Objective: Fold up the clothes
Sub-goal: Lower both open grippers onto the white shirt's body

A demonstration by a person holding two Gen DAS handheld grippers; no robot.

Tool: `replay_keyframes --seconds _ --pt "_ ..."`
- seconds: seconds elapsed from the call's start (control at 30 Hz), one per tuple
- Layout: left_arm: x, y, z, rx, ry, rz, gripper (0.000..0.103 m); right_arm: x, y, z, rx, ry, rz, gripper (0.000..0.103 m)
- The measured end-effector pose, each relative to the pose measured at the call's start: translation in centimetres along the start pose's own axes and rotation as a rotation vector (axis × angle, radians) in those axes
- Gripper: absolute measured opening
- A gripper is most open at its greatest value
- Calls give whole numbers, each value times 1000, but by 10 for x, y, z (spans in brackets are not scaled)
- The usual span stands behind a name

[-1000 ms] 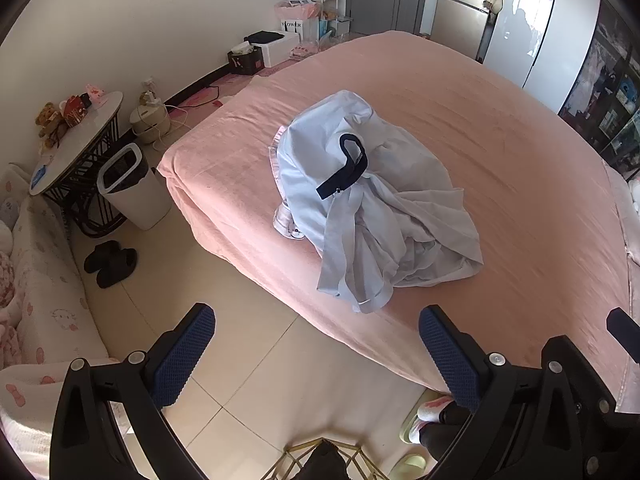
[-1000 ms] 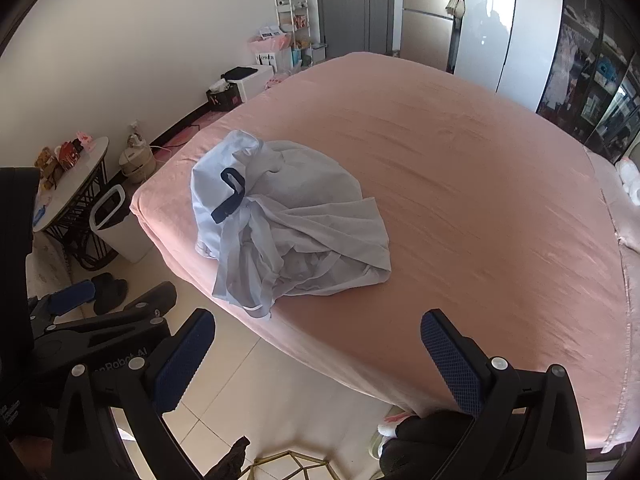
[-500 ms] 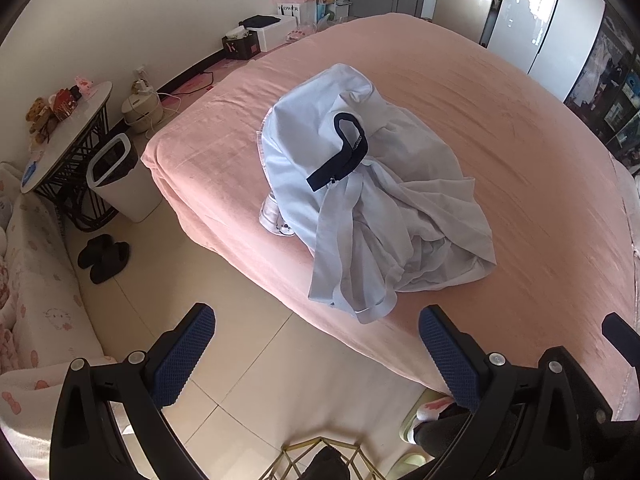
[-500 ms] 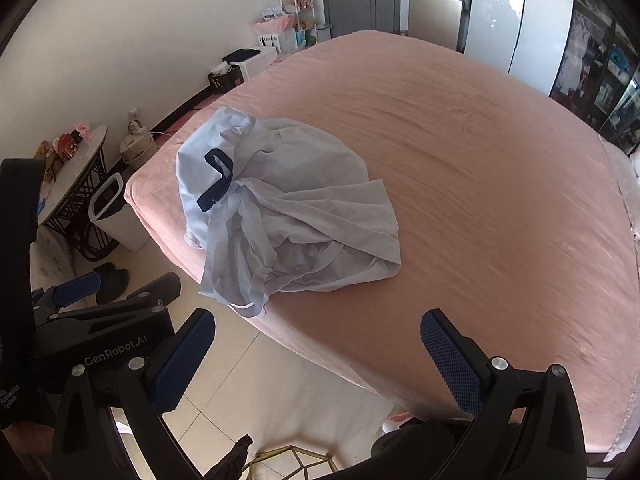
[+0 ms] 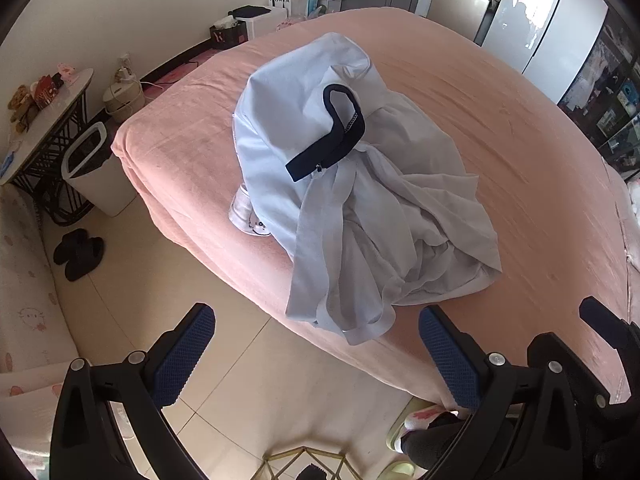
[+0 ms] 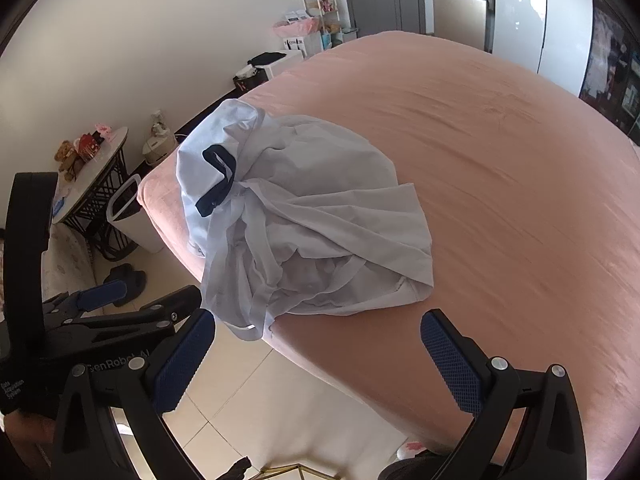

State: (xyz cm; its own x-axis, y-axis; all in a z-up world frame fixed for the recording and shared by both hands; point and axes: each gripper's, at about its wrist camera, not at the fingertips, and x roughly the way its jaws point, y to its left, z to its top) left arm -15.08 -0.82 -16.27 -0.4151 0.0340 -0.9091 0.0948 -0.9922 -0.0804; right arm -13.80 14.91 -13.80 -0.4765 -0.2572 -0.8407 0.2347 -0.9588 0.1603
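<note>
Both tongs are held wide open and nothing is gripped by either: the left gripper is poised over the floor just short of the bed's near edge, and the right gripper is held beside it at the same edge. The left one is also seen from the right wrist view, low at the left, its jaws likewise spread.

A pale blue shirt is heaped in a crumpled pile on the pink bed, close to the near left corner. Its dark collar is turned up on top, and one fold is draped over the bed's edge toward the grippers. Nothing is seen between the grippers and the cloth.

Around the bed, a white bin is seen on the floor by the corner, next to a round table loaded with small toys. Black slippers are left on the tiles nearby. A sofa is visible at the far left. Wardrobe doors are seen beyond the bed.
</note>
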Motion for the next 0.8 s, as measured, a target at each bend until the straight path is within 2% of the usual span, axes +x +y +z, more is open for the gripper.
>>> replay_keyframes --seconds 0.1,0.3,0.47,0.67,0.8 --pt "6 1 -1 1 -10 -21 103 11 0 -4 -48 -16 8 103" --pt "19 4 -3 4 -31 -63 103 26 -10 -10 -46 -51 52 103" --pt "29 4 -4 24 -42 -99 103 35 -14 -12 -74 -69 10 103" --pt "49 2 -7 36 17 -180 103 43 -17 -9 -87 -83 2 103" --pt "66 10 -10 -42 81 -253 103 48 -17 -7 -98 -90 -15 103"
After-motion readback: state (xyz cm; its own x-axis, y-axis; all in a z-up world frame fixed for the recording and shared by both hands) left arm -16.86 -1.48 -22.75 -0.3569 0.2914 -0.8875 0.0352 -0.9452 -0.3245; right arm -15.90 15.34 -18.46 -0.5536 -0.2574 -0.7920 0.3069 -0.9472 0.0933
